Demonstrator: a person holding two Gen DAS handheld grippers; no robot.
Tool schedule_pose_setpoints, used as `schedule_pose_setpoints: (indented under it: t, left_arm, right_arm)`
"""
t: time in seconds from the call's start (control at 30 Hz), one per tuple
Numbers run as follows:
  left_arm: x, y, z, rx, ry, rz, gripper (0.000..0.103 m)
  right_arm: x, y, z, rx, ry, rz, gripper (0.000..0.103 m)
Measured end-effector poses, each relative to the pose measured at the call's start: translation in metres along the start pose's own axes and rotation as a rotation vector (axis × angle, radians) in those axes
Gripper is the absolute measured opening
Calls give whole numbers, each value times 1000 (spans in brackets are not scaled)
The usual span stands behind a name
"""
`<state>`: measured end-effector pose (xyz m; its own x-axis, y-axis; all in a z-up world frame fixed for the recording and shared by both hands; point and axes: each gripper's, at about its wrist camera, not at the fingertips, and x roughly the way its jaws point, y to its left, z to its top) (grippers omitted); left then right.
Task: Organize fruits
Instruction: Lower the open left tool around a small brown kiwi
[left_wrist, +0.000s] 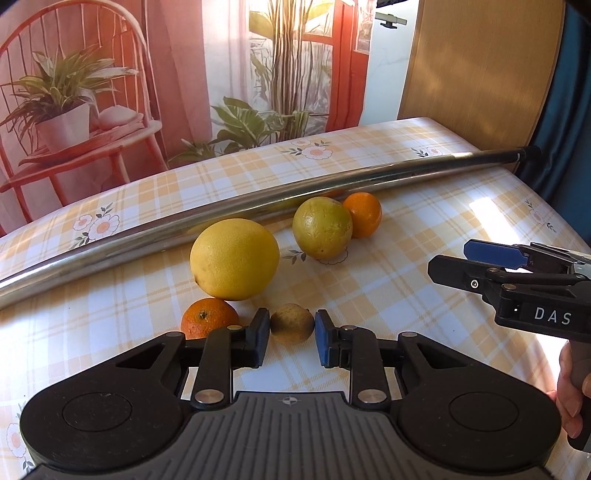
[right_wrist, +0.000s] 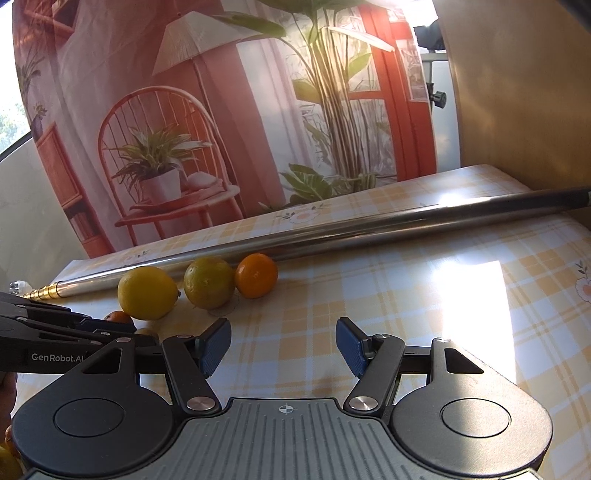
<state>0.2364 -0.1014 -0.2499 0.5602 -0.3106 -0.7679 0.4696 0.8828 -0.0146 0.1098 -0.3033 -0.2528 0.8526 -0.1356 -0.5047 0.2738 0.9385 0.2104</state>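
Left wrist view: the left claw (left_wrist: 291, 338) sits low over the table (left_wrist: 424, 295), its pads apart with a small brownish fruit (left_wrist: 291, 323) right between them, barely a gap on either side; whether they touch it I cannot tell; an orange (left_wrist: 207, 321) lies just left of that fruit, a big lemon (left_wrist: 234, 258) behind it; further back a green-yellow fruit (left_wrist: 321, 227) touches a second orange (left_wrist: 364, 214), both near a long metal pole (left_wrist: 258, 214); the right claw (left_wrist: 454, 262) comes in from the right, a hand (left_wrist: 570, 398) on its grip.

Right wrist view: the right claw (right_wrist: 282, 345) is spread wide over bare cloth, holding nothing; lemon (right_wrist: 147, 291), green-yellow fruit (right_wrist: 208, 282) and orange (right_wrist: 256, 275) line up along the pole (right_wrist: 332, 236); the left claw's body crosses the left edge.
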Motion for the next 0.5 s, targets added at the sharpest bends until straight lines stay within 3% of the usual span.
schedule_pose_setpoints:
  t: [0.3,0.5]
  left_arm:
    - [9,-1,1,6,26,12,28]
    - [-5,-1,-1,5,-32,-13,27]
  right_arm:
    - [4,-1,1,2,8,0,61]
    - [4,-2,0,4,11,5,61]
